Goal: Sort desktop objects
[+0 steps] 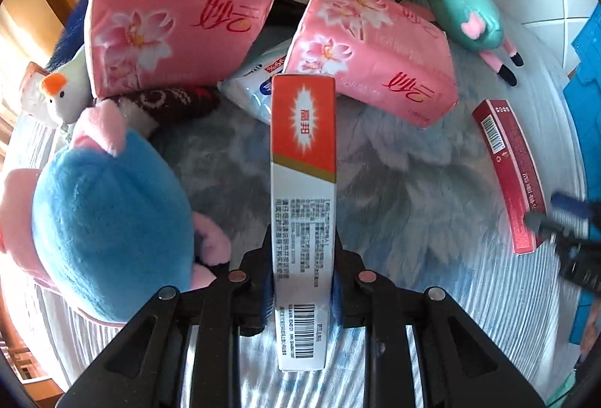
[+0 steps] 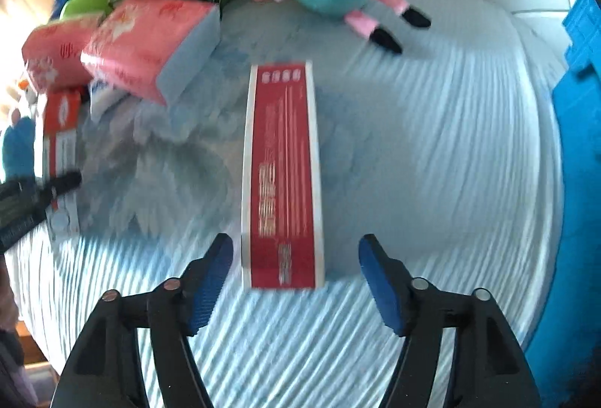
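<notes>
Your left gripper (image 1: 302, 289) has its fingers clamped on the orange-and-white box (image 1: 303, 182), gripping only the barcode end, so most of the box juts forward past the pads. That long overhang is your main risk: swing it quickly and the box may pivot in the grip or slip out. Its far end also sits close to the pink tissue pack (image 1: 372, 51) and the wipes packet (image 1: 255, 81), so a forward push could knock them or topple the leaning pack.

Your right gripper (image 2: 295, 273) has its fingers apart, one on each side of the near end of the red box (image 2: 281, 175), not pressing it. That box lies flat on the pale striped counter (image 2: 450, 145), and the view is blurred, so you are likely closing on a moving aim. Close off-centre and one pad may shove the box sideways instead of catching it.

The blue bin (image 2: 578, 107) stands at the right edge; clip its wall and a loosely held box could drop.
</notes>
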Demonstrator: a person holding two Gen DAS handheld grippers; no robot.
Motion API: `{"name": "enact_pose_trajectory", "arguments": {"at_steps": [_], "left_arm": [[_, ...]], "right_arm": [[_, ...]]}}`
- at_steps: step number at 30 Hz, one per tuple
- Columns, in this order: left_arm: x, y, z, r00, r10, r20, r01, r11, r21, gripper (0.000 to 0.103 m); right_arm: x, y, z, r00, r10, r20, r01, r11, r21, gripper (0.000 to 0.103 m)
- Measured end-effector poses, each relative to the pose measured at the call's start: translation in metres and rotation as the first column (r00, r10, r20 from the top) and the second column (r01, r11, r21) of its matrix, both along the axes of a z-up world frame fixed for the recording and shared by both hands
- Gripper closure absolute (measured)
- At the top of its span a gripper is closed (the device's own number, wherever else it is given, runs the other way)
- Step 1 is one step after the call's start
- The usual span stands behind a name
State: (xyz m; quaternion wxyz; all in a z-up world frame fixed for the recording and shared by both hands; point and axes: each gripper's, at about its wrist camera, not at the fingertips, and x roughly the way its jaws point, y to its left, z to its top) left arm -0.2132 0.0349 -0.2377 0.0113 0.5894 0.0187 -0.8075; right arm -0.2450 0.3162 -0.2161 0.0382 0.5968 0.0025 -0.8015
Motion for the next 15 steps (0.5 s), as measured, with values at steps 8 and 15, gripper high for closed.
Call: {"name": "enact_pose_trajectory", "arguments": {"at_steps": [8, 15], "left_arm": [[-0.001, 0.004, 0.0, 1.0, 0.001, 0.008, -0.001, 1.0, -0.011, 0.08], [0.019, 0.013, 0.031, 0.998, -0.013, -0.06, 0.012, 1.0, -0.012, 0.08]], "right_arm": [[-0.036, -0.016, -0.012, 0.999, 0.033, 0.017, -0.034, 0.998, 0.055, 0.059], [-0.004, -0.012, 0.02, 0.998, 0.04, -0.047, -0.04, 0.999, 0.018, 0.059]]}}
